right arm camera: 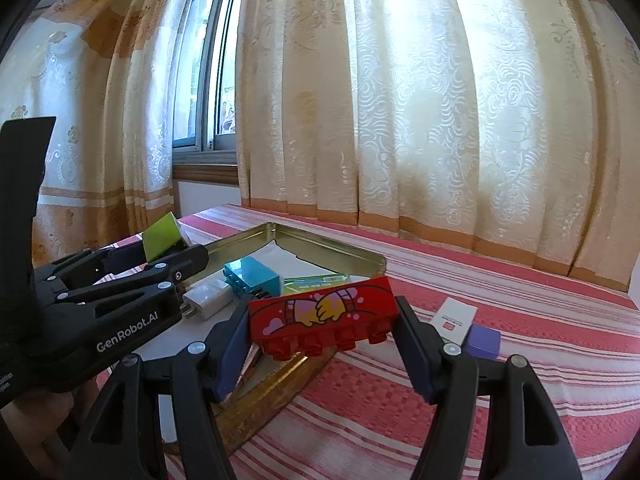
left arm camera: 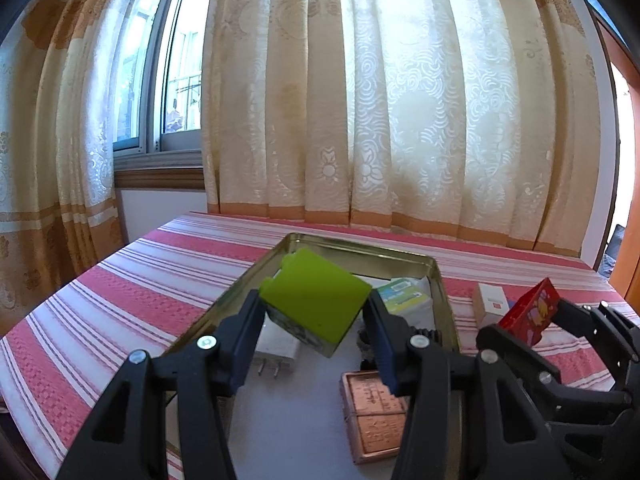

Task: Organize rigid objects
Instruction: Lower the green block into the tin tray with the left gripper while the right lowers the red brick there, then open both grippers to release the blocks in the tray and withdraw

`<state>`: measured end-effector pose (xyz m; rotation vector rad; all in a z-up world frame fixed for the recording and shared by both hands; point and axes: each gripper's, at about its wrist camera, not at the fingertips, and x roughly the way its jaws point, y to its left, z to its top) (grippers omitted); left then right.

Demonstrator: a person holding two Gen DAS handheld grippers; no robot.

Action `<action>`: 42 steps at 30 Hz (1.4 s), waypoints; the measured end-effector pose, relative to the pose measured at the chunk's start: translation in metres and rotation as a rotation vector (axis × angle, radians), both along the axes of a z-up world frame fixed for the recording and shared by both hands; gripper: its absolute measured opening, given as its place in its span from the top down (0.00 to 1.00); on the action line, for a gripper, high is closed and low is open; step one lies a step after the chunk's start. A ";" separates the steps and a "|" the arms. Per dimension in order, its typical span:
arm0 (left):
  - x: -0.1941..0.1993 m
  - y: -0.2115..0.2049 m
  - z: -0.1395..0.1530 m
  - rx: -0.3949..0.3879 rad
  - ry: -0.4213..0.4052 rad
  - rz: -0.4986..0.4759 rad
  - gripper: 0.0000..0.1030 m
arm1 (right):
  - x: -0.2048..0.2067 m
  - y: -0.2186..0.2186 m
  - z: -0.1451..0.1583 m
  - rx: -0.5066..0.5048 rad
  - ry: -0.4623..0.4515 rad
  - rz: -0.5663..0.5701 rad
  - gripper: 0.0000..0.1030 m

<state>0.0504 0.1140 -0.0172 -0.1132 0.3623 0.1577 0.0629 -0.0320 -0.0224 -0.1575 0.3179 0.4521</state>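
Table [left arm camera: 120,280] in striped red cloth fills the lower half of both views, curtain [left arm camera: 400,100] behind.

Gold tin [left arm camera: 360,250] lies open at centre of the left view, centre left of the right view.

Left tongs [left arm camera: 316,312] sit low centre in the left view, pointing slightly downward over the tin and clenched on a green block [left arm camera: 316,292], which is tilted and held clear above the tin floor.

Right tongs [right arm camera: 324,316] sit low centre in their own view, clenched on a red block [right arm camera: 320,310], studs down, above the tin's near rim.

Left view only: copper plaque [left arm camera: 372,412] in the tin.

Right view only: blue block [right arm camera: 254,276] in the tin; purple block [right arm camera: 484,342] on the cloth at right, touching a white box [right arm camera: 454,318].

White charger [left arm camera: 276,346] in the tin, prongs toward the camera.
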 end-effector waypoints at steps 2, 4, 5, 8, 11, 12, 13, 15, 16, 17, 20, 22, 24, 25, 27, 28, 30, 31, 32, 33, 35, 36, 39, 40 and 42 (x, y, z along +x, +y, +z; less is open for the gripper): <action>0.000 0.002 0.000 0.002 0.002 0.003 0.51 | 0.000 0.003 0.000 -0.002 -0.002 0.004 0.33; 0.000 0.004 -0.001 0.000 0.006 0.005 0.51 | 0.000 0.006 0.000 -0.004 -0.003 0.007 0.33; 0.000 0.006 -0.001 -0.001 0.006 0.006 0.51 | 0.000 0.007 0.000 -0.004 -0.001 0.008 0.33; 0.000 0.008 -0.002 -0.002 0.007 0.010 0.51 | 0.002 0.011 -0.001 -0.010 0.004 0.014 0.33; -0.001 0.011 -0.002 -0.002 0.010 0.013 0.51 | 0.004 0.017 -0.001 -0.022 0.006 0.023 0.33; -0.001 0.012 -0.002 -0.001 0.011 0.015 0.51 | 0.004 0.018 -0.001 -0.025 0.006 0.026 0.33; -0.001 0.012 -0.003 0.000 0.011 0.017 0.51 | 0.004 0.020 -0.001 -0.026 0.005 0.028 0.33; -0.001 0.015 -0.003 -0.001 0.014 0.021 0.51 | 0.005 0.021 -0.001 -0.025 0.008 0.031 0.33; 0.000 0.016 -0.003 0.000 0.017 0.025 0.51 | 0.006 0.022 -0.002 -0.025 0.012 0.033 0.33; 0.001 0.018 -0.003 0.001 0.022 0.031 0.51 | 0.008 0.023 -0.002 -0.027 0.015 0.036 0.33; 0.004 0.021 -0.004 0.010 0.037 0.042 0.51 | 0.011 0.029 -0.002 -0.033 0.018 0.047 0.33; 0.006 0.025 -0.003 0.020 0.045 0.055 0.51 | 0.015 0.034 -0.003 -0.040 0.025 0.060 0.33; 0.010 0.031 -0.002 0.027 0.063 0.071 0.51 | 0.020 0.041 -0.004 -0.048 0.039 0.076 0.33; 0.012 0.034 -0.002 0.029 0.075 0.074 0.51 | 0.024 0.045 -0.004 -0.051 0.059 0.091 0.33; 0.018 0.040 -0.004 0.036 0.107 0.079 0.51 | 0.031 0.051 -0.005 -0.056 0.092 0.108 0.33; 0.021 0.042 -0.006 0.040 0.124 0.078 0.51 | 0.035 0.055 -0.006 -0.062 0.113 0.118 0.33; 0.025 0.048 -0.009 0.033 0.158 0.078 0.51 | 0.043 0.062 -0.010 -0.073 0.155 0.141 0.33; 0.027 0.050 -0.011 0.035 0.169 0.076 0.51 | 0.047 0.064 -0.012 -0.074 0.184 0.156 0.33; 0.028 0.052 -0.012 0.036 0.179 0.075 0.51 | 0.048 0.066 -0.014 -0.074 0.201 0.165 0.33; 0.027 0.053 -0.012 0.032 0.176 0.084 0.48 | 0.049 0.067 -0.015 -0.074 0.206 0.169 0.33; 0.024 0.057 -0.011 0.022 0.175 0.109 0.33 | 0.047 0.069 -0.014 -0.073 0.206 0.181 0.32; 0.023 0.059 -0.011 0.017 0.172 0.123 0.23 | 0.046 0.069 -0.013 -0.073 0.202 0.184 0.27; 0.017 0.060 -0.007 0.011 0.158 0.140 0.11 | 0.043 0.063 -0.009 -0.055 0.200 0.187 0.17; 0.015 0.056 -0.006 0.013 0.153 0.133 0.11 | 0.042 0.060 -0.007 -0.048 0.201 0.192 0.17; 0.013 0.046 -0.002 0.025 0.146 0.114 0.11 | 0.038 0.052 -0.003 -0.049 0.189 0.184 0.17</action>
